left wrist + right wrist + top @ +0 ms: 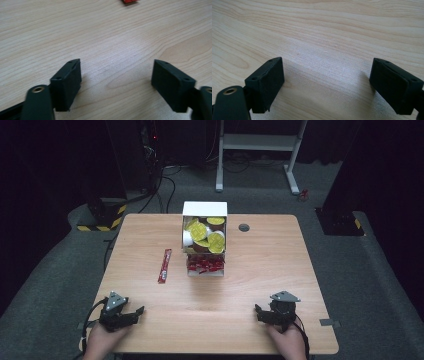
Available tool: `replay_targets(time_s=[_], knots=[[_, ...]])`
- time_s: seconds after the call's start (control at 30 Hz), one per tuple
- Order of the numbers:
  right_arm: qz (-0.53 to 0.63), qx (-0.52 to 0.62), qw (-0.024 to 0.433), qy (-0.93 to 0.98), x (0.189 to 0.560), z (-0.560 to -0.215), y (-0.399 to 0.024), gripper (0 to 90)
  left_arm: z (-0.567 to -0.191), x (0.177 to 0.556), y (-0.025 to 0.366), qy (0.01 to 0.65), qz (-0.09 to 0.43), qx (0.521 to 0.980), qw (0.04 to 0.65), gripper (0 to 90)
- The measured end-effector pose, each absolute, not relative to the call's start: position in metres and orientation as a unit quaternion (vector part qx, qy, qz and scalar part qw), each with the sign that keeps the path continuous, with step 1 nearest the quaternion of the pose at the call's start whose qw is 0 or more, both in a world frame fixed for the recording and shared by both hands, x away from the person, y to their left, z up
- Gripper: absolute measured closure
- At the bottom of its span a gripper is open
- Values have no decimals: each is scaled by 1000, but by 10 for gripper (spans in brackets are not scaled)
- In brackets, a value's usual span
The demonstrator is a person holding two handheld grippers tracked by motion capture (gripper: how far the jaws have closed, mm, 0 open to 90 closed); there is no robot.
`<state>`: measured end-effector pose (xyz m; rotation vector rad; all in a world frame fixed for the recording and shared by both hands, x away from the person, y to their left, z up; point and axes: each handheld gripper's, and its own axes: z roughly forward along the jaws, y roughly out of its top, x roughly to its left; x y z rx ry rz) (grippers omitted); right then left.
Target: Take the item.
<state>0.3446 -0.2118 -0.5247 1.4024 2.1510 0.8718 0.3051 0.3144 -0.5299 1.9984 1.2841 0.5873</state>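
Observation:
My left gripper point(131, 312) rests low over the wooden table point(260, 270) near its front left corner, held by a hand. Its jaws stand wide apart with only bare wood between them point(116, 72). My right gripper point(261, 312) sits near the front right, also open and holding nothing point(327, 71). A white box point(204, 239) stands at the middle far side, with yellow-lidded cups in its upper part and red packets in its lower part. A red sachet point(164, 265) lies flat on the table left of the box; a red corner point(130, 1) of it peeks in at the top of the left gripper view.
A small dark round grommet point(244, 227) is set in the table right of the box. Beyond the table are a white frame on feet point(260, 150), cables on the grey floor and yellow-black striped bases point(102, 217). Bare wood spans between the grippers.

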Motion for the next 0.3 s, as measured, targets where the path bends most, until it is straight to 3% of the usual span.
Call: replay_targets(time_s=[0.3], knots=[[315,507,214,773,344,-525,-212,126,-531,306,314,502,221,765,337,150]])
